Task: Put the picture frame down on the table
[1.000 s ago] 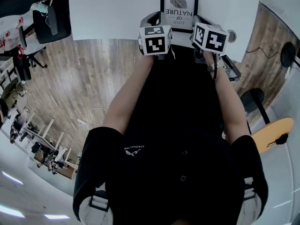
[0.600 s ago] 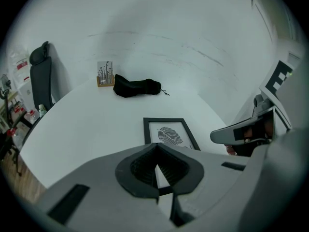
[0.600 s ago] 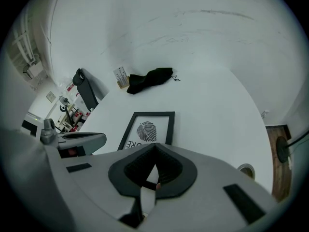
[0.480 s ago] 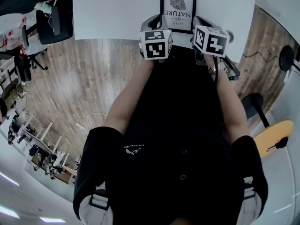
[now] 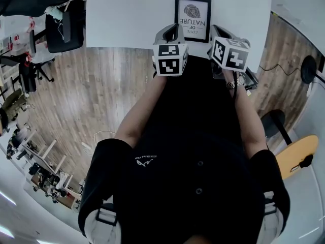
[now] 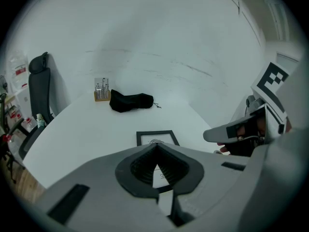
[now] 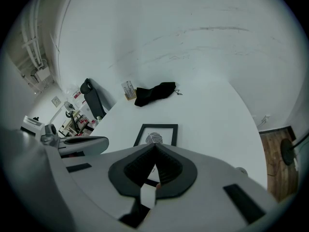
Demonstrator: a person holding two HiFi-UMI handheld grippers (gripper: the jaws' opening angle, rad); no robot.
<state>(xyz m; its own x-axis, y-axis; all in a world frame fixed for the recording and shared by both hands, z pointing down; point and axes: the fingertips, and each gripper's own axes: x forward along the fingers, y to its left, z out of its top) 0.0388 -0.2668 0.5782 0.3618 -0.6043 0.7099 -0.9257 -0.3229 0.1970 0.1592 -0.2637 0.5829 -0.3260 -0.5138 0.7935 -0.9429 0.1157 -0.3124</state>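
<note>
The black picture frame (image 5: 193,19) holds a white print with a fingerprint motif. It lies flat on the white table (image 5: 127,14), near its front edge. My left gripper (image 5: 174,30) hovers just short of the frame's near left corner, and my right gripper (image 5: 217,33) just short of its near right corner. Neither touches it. In the left gripper view the left gripper (image 6: 156,146) has its jaws shut tip to tip, with the frame (image 6: 157,138) lying beyond them. In the right gripper view the right gripper (image 7: 154,145) is likewise shut and empty, short of the frame (image 7: 157,135).
A black pouch (image 6: 130,101) and a small wooden holder (image 6: 101,94) sit at the table's far side. A black office chair (image 5: 61,27) stands left of the table on the wooden floor. The table's front edge runs under both grippers.
Both grippers have drawn back a little from the frame toward the person. The frame has stayed flat on the table.
</note>
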